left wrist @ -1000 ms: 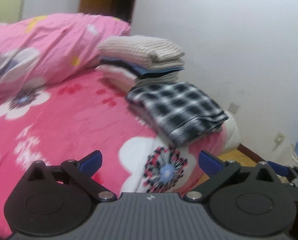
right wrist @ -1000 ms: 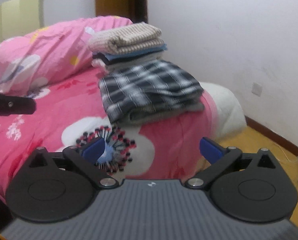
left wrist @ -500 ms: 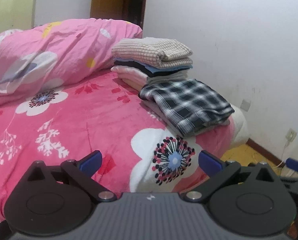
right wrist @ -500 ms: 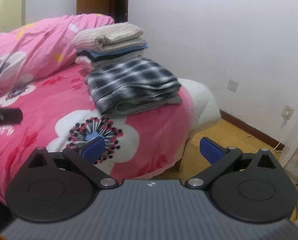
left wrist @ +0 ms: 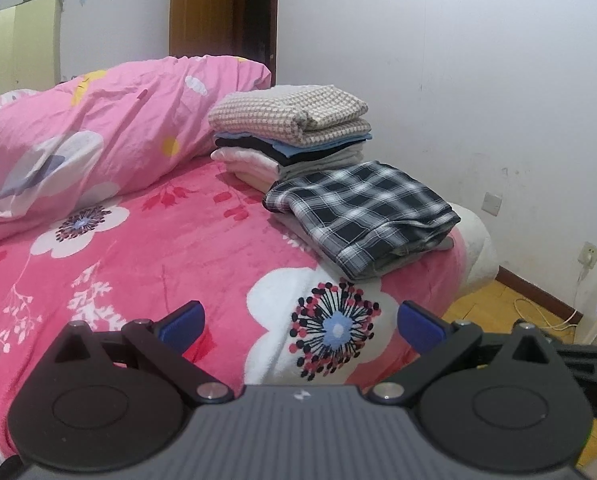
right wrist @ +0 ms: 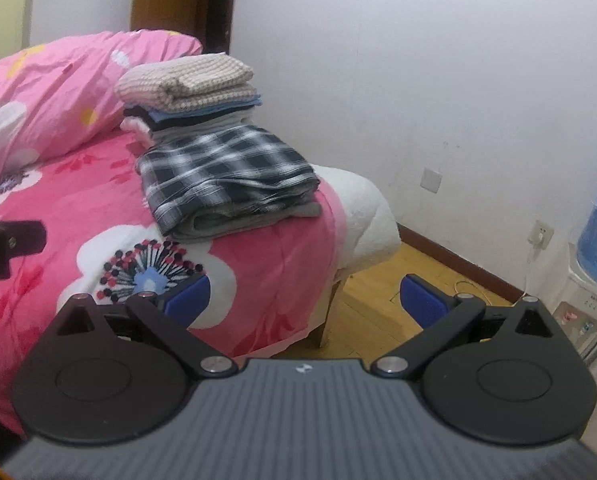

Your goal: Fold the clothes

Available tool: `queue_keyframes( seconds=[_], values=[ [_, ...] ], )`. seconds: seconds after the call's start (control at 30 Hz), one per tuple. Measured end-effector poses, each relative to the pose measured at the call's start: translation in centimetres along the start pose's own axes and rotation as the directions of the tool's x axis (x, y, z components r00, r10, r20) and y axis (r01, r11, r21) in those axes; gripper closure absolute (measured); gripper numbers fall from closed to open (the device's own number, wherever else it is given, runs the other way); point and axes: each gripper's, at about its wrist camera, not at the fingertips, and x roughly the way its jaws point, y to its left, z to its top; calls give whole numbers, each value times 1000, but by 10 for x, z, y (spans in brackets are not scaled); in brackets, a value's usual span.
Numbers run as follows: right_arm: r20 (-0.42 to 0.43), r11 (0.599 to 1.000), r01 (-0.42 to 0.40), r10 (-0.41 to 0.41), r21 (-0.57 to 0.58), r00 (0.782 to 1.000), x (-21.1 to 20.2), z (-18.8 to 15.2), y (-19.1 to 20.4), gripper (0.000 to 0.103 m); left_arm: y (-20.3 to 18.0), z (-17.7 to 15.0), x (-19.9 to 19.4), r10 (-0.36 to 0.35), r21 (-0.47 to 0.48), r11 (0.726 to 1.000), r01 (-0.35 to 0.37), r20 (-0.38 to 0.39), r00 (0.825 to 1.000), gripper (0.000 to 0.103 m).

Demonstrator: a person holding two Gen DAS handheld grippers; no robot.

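Both claws gape wide and empty: left claw (left wrist: 300,322) over the pink blanket (left wrist: 146,264); right claw (right wrist: 304,300) at the bed's corner; folded plaid garment (left wrist: 362,216) lies near the bed's edge, touching the taller stack (left wrist: 290,128); bare floor (right wrist: 378,304) beyond.

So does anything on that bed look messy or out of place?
Mostly tidy. The plaid garment lies folded on a grey one near the bed's corner, close to the edge, apart from the taller folded stack. Both tongs, left and right, are open and empty.
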Motion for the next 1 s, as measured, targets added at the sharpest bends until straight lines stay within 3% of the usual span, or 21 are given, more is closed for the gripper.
queue_keyframes(
  seconds=[1.0],
  values=[
    [-24, 999, -38, 38, 2, 999, 2, 1, 9, 1, 2, -4, 4, -1, -18, 1000, 1, -23, 1000, 0]
  ],
)
